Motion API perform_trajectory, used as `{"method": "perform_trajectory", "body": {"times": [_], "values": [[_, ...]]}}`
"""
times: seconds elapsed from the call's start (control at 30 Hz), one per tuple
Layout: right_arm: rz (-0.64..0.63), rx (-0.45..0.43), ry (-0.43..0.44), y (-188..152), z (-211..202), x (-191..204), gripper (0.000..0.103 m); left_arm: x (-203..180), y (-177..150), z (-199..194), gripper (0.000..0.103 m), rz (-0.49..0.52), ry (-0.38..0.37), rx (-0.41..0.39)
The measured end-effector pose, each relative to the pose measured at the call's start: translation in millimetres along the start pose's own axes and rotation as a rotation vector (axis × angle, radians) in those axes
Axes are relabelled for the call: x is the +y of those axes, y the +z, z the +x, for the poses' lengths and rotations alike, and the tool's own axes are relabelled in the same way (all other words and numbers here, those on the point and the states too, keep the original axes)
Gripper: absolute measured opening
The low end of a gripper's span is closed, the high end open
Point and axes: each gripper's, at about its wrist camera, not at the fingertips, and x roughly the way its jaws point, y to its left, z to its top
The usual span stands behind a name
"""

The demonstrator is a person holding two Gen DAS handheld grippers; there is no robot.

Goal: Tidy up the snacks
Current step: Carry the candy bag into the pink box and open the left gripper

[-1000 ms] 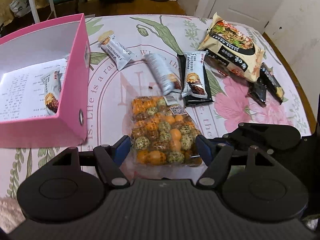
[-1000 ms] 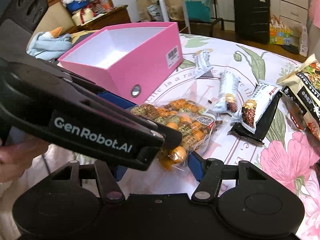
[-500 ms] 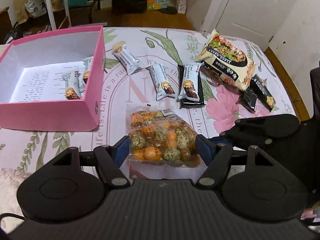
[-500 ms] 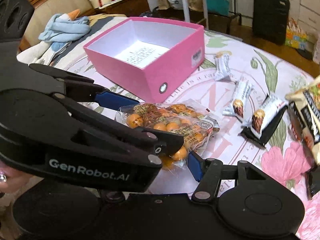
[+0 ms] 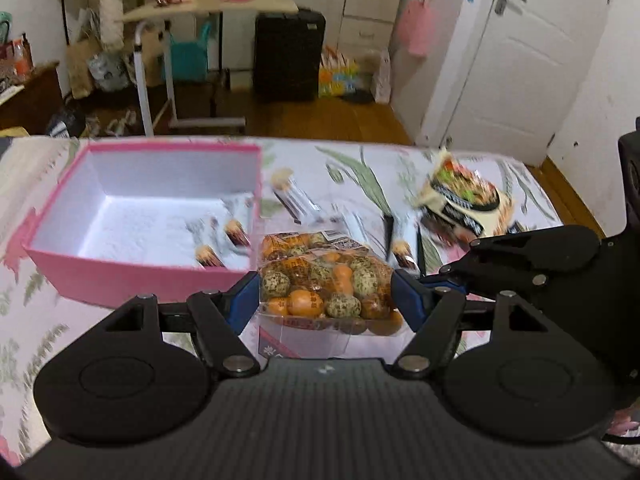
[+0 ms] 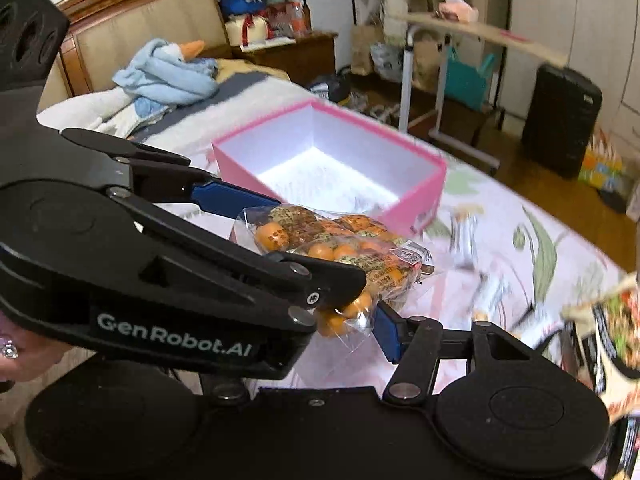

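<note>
**Inspector:** Report the nearest item first.

**Assistant:** The left tongs are clamped on a clear bag of orange and speckled snacks, one blue pad on each side. The bag is held clear of the floral bench, beside the near right corner of the pink box.

**Inspector:** And the right tongs?

**Assistant:** In the right wrist view only one blue finger shows, close against the bag's crimped end. The left tool's black body covers the other finger, so I cannot tell whether they grip or stand apart.

**Inspector:** Next out.

**Assistant:** The pink box sits open on the bench, white inside. Two or three small wrapped bars lie in its near right corner; motion blur prevents a firm count.

**Inspector:** Beyond that?

**Assistant:** More wrapped bars lie loose on the bench right of the box, blurred. A large noodle packet lies further right.

**Inspector:** Farthest?

**Assistant:** A black suitcase stands on the wooden floor and a white door is at the right.
</note>
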Motion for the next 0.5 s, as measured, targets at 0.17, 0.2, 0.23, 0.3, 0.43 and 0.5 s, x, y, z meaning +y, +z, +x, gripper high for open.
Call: {"method": "perform_trajectory", "body": {"times": [0.17, 0.2, 0.23, 0.3, 0.43, 0.5], "values": [[-0.044, -0.045, -0.009, 25, 11, 9, 0.063, 27, 13, -9, 0.070, -0.001, 0.012, -0.054], [-0.049, -0.052, -0.011, 30, 15, 10, 0.063, 33, 16, -9, 0.070, -0.001, 0.016, -0.065], [-0.056, -0.056, -0.010, 36, 20, 10, 0.063, 38, 18, -8, 0.070, -0.005, 0.022, -0.073], [-0.072, -0.073, -0.013, 48, 30, 11, 0.063, 51, 23, -6, 0.070, -0.012, 0.034, -0.092], [-0.093, -0.094, -0.001, 69, 65, 8, 0.063, 85, 34, 9, 0.070, -0.054, 0.056, -0.092], [-0.096, -0.108, 0.018, 76, 86, 4, 0.063, 103, 39, 21, 0.068, -0.069, 0.070, -0.088]]}}
